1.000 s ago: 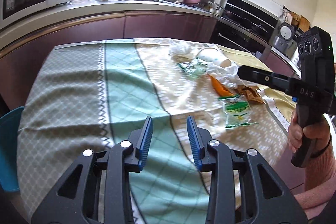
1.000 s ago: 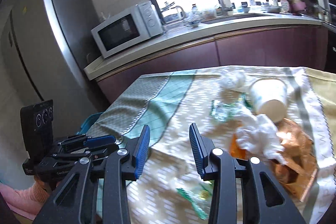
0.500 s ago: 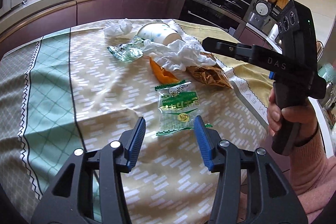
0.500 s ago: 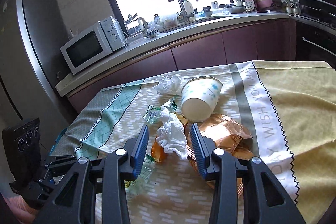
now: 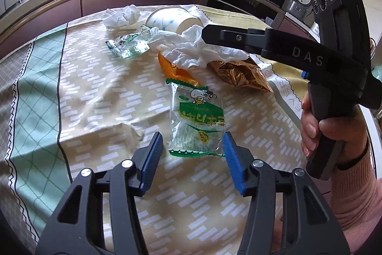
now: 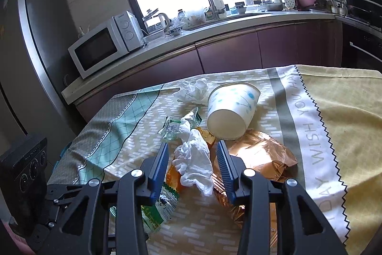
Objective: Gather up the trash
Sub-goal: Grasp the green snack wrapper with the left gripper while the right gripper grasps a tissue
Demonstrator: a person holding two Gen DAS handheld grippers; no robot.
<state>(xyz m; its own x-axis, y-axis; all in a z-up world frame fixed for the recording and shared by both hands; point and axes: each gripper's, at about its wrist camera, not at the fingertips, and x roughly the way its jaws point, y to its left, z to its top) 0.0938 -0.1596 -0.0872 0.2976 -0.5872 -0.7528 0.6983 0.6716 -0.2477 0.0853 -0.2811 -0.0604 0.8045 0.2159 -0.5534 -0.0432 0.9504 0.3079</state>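
In the left wrist view, the left gripper [image 5: 192, 149] has its blue-padded fingers [image 5: 151, 155] spread apart, holding nothing. The near end of a clear and green plastic snack wrapper [image 5: 197, 121] with a cartoon print lies flat between the fingertips, touching neither pad, on the surface covered by a beige, mint and grey patterned tablecloth [image 5: 95, 97]. Beyond the wrapper sit a folded orange packet [image 5: 177, 72], a crumpled white tissue [image 5: 191, 51], a creased copper foil bag [image 5: 238, 74], a tipped white paper cup with blue print [image 5: 170, 20], a second balled white tissue [image 5: 121, 16] and a small crumpled clear-green wrapper [image 5: 127, 47]. The right gripper [image 5: 207, 36] reaches in from the right, held in a hand [image 5: 329, 128], its tip over the crumpled white tissue; from this side its finger gap cannot be judged.

In the right wrist view, the right gripper [image 6: 192, 152] shows fingers [image 6: 160, 164] parted, with the crumpled white tissue [image 6: 194, 161] lying between them and the pads not pressed on it. The copper foil bag [image 6: 260, 157] lies just right of the right finger, the paper cup [image 6: 230, 109] beyond with its open mouth facing the camera. This view alone shows the lettered stripe and yellow part of the tablecloth [image 6: 339, 130], a white microwave [image 6: 105, 47] and a steel fridge [image 6: 35, 44]. The snack wrapper [image 6: 157, 204] peeks out under the left finger.
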